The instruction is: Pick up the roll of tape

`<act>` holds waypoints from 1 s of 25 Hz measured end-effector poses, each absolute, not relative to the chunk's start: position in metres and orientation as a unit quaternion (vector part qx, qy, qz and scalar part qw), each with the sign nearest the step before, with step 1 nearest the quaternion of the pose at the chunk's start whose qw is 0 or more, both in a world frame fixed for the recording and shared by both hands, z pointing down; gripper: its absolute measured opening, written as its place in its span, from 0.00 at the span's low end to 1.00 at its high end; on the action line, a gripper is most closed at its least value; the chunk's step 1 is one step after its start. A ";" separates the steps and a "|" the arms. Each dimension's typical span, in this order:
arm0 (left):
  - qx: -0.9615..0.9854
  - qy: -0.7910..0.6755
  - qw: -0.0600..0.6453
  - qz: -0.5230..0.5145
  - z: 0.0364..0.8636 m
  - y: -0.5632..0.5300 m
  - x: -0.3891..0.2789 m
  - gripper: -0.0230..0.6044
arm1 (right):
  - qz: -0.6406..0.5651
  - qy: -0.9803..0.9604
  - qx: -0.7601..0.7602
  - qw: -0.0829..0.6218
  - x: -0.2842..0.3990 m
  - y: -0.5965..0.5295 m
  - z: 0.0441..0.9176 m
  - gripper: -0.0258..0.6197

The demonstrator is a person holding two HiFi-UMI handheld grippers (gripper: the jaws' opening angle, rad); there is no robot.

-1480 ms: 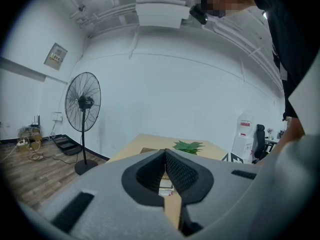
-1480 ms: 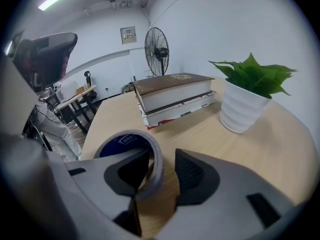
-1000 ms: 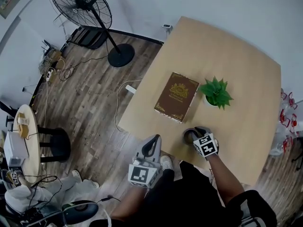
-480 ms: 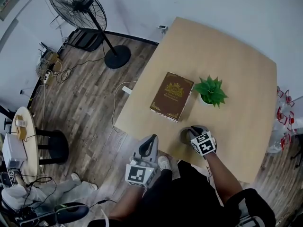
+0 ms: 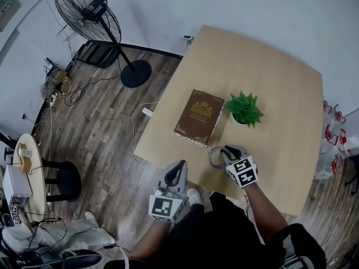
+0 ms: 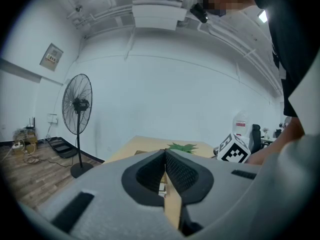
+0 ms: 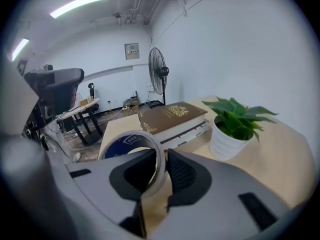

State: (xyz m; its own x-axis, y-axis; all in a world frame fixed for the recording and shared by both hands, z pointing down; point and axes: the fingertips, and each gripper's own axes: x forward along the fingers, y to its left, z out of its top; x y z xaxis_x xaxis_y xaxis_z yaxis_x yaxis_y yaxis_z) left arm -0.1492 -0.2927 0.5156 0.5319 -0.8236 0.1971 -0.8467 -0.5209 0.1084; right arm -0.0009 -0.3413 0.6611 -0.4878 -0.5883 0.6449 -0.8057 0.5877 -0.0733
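The roll of tape (image 7: 134, 145), a pale ring with a blue core, hangs lifted off the wooden table (image 5: 280, 105). My right gripper (image 7: 161, 170) is shut on its wall, one pad inside the ring and one outside. In the head view the roll of tape (image 5: 216, 157) shows as a grey ring just ahead of the right gripper (image 5: 229, 154), near the table's front edge. My left gripper (image 5: 178, 174) is held off the table's front-left edge over the floor. In the left gripper view its pads (image 6: 165, 170) meet with nothing between them.
A brown book (image 5: 197, 116) lies on the table left of a potted green plant (image 5: 243, 110). A standing fan (image 5: 90, 17) is on the wooden floor at the far left. A small round side table (image 5: 25, 172) with gear stands at the left edge.
My right gripper has risen with the roll of tape, which has left the table top. The left gripper has stayed where it was.
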 end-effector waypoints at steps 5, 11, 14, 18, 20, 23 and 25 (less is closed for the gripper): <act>0.873 -0.475 0.092 0.055 0.510 -0.294 -0.146 0.04 | 0.160 -0.854 0.428 0.249 -0.004 -0.350 0.616 0.14; 0.877 -0.471 0.082 0.052 0.501 -0.298 -0.144 0.04 | 0.127 -0.867 0.446 0.181 -0.008 -0.361 0.547 0.14; 0.879 -0.469 0.075 0.048 0.495 -0.300 -0.144 0.04 | 0.104 -0.871 0.454 0.155 -0.009 -0.364 0.516 0.14; 0.877 -0.472 0.075 0.041 0.485 -0.304 -0.146 0.04 | 0.081 -0.873 0.465 0.123 -0.007 -0.364 0.482 0.14; 0.873 -0.481 0.073 0.032 0.478 -0.308 -0.153 0.04 | 0.073 -0.873 0.470 0.107 -0.005 -0.361 0.467 0.14; 0.872 -0.484 0.062 0.028 0.469 -0.312 -0.161 0.04 | 0.058 -0.873 0.475 0.091 -0.001 -0.355 0.449 0.14; 0.874 -0.482 0.055 0.034 0.466 -0.314 -0.161 0.04 | 0.048 -0.873 0.478 0.084 0.000 -0.351 0.439 0.14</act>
State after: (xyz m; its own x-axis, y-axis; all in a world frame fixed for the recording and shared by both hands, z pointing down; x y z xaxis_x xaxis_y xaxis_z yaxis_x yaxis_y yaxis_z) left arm -0.1614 -0.3142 0.4655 0.5330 -0.8386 0.1129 -0.8461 -0.5291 0.0641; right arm 0.0002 -0.3506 0.4389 -0.5283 -0.8269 0.1929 -0.8432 0.5377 -0.0042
